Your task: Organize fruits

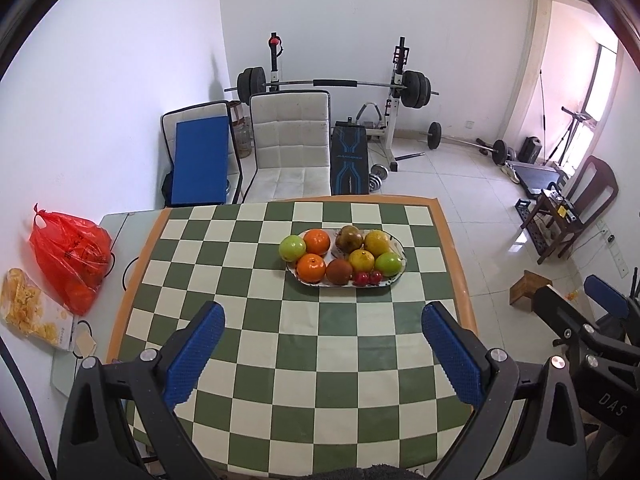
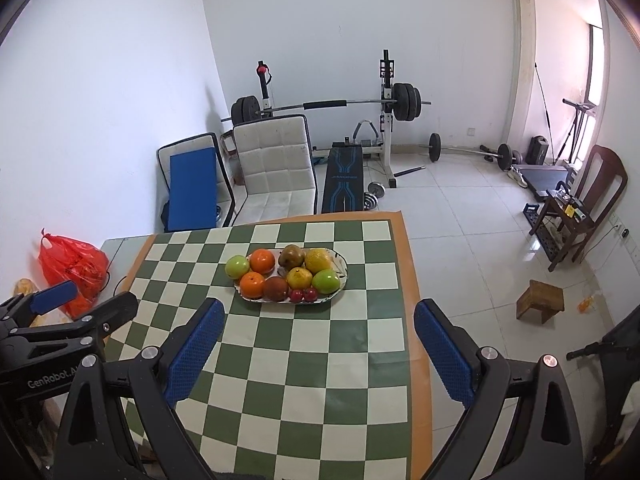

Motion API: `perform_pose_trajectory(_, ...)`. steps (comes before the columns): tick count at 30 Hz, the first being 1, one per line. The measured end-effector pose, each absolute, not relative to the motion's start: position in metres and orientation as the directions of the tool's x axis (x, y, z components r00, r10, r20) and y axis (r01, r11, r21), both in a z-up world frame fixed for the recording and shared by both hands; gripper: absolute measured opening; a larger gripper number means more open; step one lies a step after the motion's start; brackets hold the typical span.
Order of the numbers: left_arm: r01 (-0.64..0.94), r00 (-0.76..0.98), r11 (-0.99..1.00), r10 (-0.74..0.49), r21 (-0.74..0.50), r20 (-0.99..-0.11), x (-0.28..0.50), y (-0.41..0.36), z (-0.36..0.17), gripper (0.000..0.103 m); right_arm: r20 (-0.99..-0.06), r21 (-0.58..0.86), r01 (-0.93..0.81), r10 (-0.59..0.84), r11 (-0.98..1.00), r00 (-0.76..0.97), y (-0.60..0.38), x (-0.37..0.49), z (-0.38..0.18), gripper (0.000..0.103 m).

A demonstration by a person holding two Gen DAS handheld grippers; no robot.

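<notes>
An oval white plate (image 1: 396, 276) (image 2: 341, 280) sits on the far middle of the green-and-white checkered table. It holds two oranges (image 1: 311, 268) (image 2: 252, 283), two green apples (image 1: 292, 248) (image 2: 237, 267), yellow fruits (image 1: 361, 260) (image 2: 299, 278), a brown pear (image 1: 349, 239) (image 2: 291, 256), a dark red fruit (image 1: 339, 271) (image 2: 275, 288) and small red cherries (image 1: 367, 278) (image 2: 303, 295). My left gripper (image 1: 322, 320) is open and empty above the near table. My right gripper (image 2: 316, 316) is open and empty, near the table's right side.
A red plastic bag (image 1: 72, 258) (image 2: 74, 270) and a snack bag (image 1: 28, 308) lie left of the cloth (image 1: 304, 360). Two chairs (image 1: 290, 144) and a weight bench stand beyond the table. A wooden stool (image 2: 540, 300) is on the floor at right.
</notes>
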State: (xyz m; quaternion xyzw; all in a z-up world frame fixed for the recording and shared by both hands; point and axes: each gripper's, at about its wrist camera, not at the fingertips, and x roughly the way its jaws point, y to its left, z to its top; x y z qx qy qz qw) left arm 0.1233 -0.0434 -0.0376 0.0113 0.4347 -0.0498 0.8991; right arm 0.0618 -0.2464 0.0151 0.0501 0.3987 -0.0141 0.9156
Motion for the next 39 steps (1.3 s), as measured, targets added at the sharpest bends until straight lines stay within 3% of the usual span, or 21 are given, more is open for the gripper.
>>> perform_pose_trajectory(31, 0.065, 0.501, 0.997, 0.012, 0.051, -0.866, 0.236, -0.043, -0.143, 0.103, -0.813, 0.017, 0.092, -0.039, 0.996, 0.581, -0.256, 0.211, -0.104, 0.099)
perform_pose_trajectory(39, 0.062, 0.524, 0.996, 0.017, 0.057, -0.851, 0.241, -0.042, -0.146, 0.103, -0.819, -0.006, 0.090, -0.057, 0.996, 0.572, -0.255, 0.224, -0.122, 0.101)
